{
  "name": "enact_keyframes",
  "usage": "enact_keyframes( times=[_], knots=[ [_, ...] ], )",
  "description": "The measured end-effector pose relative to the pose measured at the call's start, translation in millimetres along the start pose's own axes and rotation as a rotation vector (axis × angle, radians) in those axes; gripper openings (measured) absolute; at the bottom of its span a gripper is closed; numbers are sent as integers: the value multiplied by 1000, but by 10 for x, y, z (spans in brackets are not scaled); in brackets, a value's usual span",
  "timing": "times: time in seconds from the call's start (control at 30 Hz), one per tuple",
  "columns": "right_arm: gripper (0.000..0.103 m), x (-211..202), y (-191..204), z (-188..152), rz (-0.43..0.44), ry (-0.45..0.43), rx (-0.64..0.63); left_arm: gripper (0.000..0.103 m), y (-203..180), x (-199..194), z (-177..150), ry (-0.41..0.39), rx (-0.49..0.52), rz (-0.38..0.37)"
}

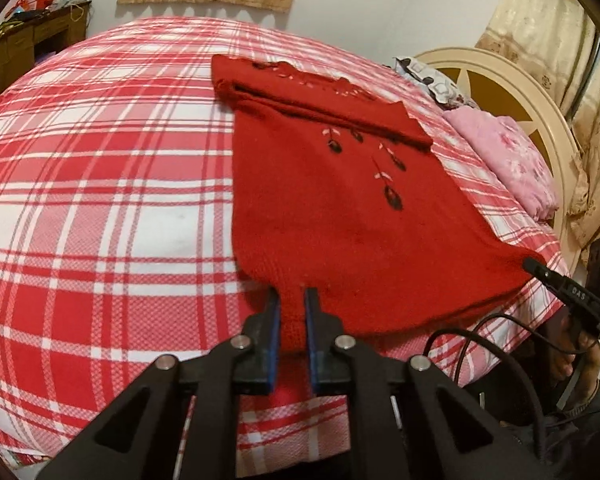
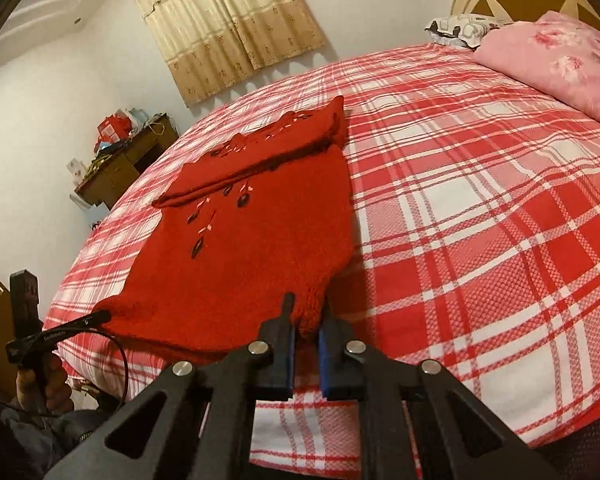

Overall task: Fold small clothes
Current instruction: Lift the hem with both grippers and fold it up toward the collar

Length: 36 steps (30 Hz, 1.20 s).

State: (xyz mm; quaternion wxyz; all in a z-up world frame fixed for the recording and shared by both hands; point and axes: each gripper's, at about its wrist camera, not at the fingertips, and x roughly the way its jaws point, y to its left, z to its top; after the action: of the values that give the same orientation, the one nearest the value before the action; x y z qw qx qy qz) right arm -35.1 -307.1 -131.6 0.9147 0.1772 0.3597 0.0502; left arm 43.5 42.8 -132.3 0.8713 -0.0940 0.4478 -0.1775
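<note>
A red knit sweater with dark embroidered flowers lies flat on the plaid bed, its sleeves folded across the chest at the far end. My left gripper is shut on the hem's near left corner, with red knit pinched between the blue pads. In the right wrist view the same sweater stretches away, and my right gripper is shut on the hem's near right corner. Each gripper also shows in the other's view at the opposite hem corner: the right gripper, and the left gripper held by a hand.
The bed has a red and white plaid sheet. A pink floral quilt and a patterned pillow lie by the cream headboard. A cluttered wooden desk stands by the far wall, with curtains behind.
</note>
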Motion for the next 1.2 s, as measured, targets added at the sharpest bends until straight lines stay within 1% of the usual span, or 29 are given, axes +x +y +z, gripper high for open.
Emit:
enact_keyframes(
  times=[0.13, 0.2, 0.27, 0.43, 0.63, 0.73, 0.87, 1.03, 1.1, 1.2],
  knots=[
    [8, 77, 22, 84, 3, -20, -18, 11, 3, 143, 130, -10, 24, 23],
    [7, 116, 10, 170, 9, -35, -6, 10, 18, 179, 233, -24, 12, 18],
    [7, 96, 20, 277, 29, -57, -5, 10, 9, 125, 341, -52, 13, 12],
    [7, -46, 192, 621, 52, -160, -52, 9, -49, -25, 644, -146, 31, 6],
    [7, -18, 269, 957, 67, -226, -58, 9, 29, -66, 916, -193, -2, -16],
    [7, 26, 297, 1073, 77, -238, -63, 9, 37, -81, 1037, -219, -14, -27],
    [7, 100, 384, 1201, 84, -243, -78, 8, -17, -69, 1197, -246, 1, -25],
    [7, 142, 457, 1470, 89, -276, -91, 8, -69, -87, 1427, -296, 25, 3],
    [7, 163, 465, 1577, 85, -288, -96, 8, -61, -118, 1560, -325, 31, 9],
    [7, 199, 477, 1743, 79, -305, -102, 8, -30, -115, 1742, -346, 30, 12]
  ],
)
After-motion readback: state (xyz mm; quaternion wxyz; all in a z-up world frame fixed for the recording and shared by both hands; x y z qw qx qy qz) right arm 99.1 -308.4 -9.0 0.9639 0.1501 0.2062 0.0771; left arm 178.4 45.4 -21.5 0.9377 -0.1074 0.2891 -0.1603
